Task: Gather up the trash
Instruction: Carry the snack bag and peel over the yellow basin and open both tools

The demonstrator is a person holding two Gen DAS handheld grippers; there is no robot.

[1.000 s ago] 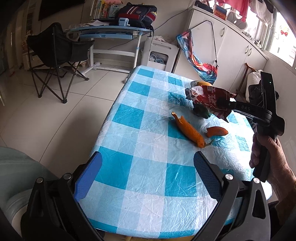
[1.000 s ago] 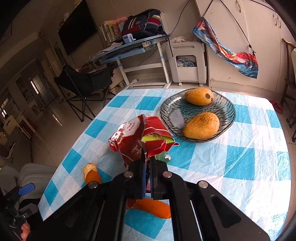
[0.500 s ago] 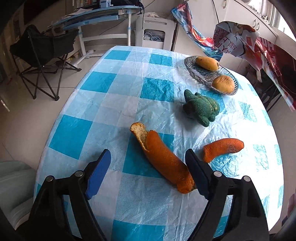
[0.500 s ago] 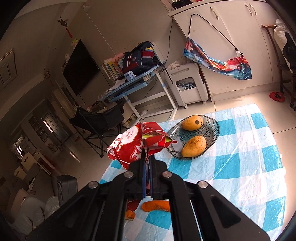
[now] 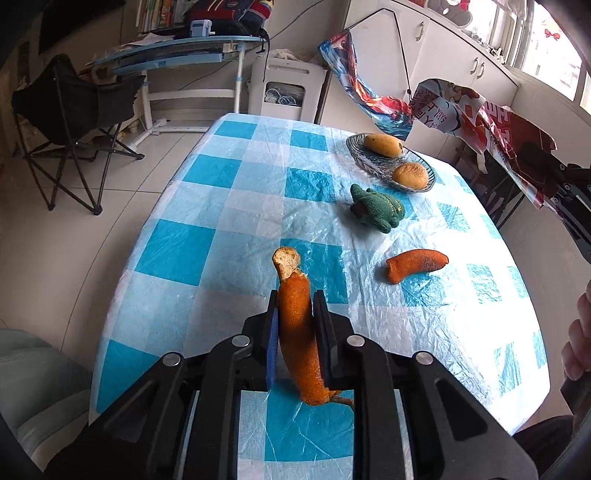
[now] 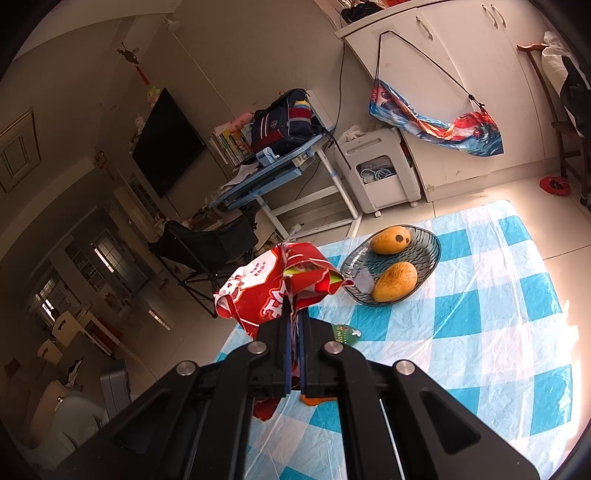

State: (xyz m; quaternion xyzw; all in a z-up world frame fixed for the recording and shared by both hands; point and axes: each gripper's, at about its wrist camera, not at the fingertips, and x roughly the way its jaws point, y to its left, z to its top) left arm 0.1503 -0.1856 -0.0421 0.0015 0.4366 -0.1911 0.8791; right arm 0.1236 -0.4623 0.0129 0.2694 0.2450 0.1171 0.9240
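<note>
The left gripper (image 5: 295, 314) has its fingers (image 5: 272, 332) pressed on either side of a long strip of orange peel (image 5: 297, 332); they have just been closing and now pinch it about its middle, its pale torn end sticking out ahead of them and its other end trailing down toward the counter (image 5: 177, 251), which wears a blue-and-white checked plastic cloth. A second, shorter curl of orange peel (image 5: 415, 263) lies on the cloth to the right, well apart from the first. Farther back sits a green plush toy (image 5: 376, 208), and beyond it, near the far right corner, a ribbed glass dish (image 5: 373, 162) holding two mangoes (image 5: 384, 144). The right gripper (image 6: 294, 325) is lifted above the counter's right side, its fingers (image 6: 284, 343) clamped tight on a crumpled red-and-white snack wrapper (image 6: 266, 291) that hangs clear of the cloth. At the right edge of the left wrist view, part of the person's hand (image 5: 578, 336) shows on a black handle. Past the counter's far end stand a blue desk (image 5: 177, 55) with a backpack (image 5: 221, 14) on it, a black folding chair (image 5: 74, 107) on the tiled floor to the left, and a white cabinet (image 5: 443, 74) with a colourful cloth (image 5: 365, 96) hanging against it.
</note>
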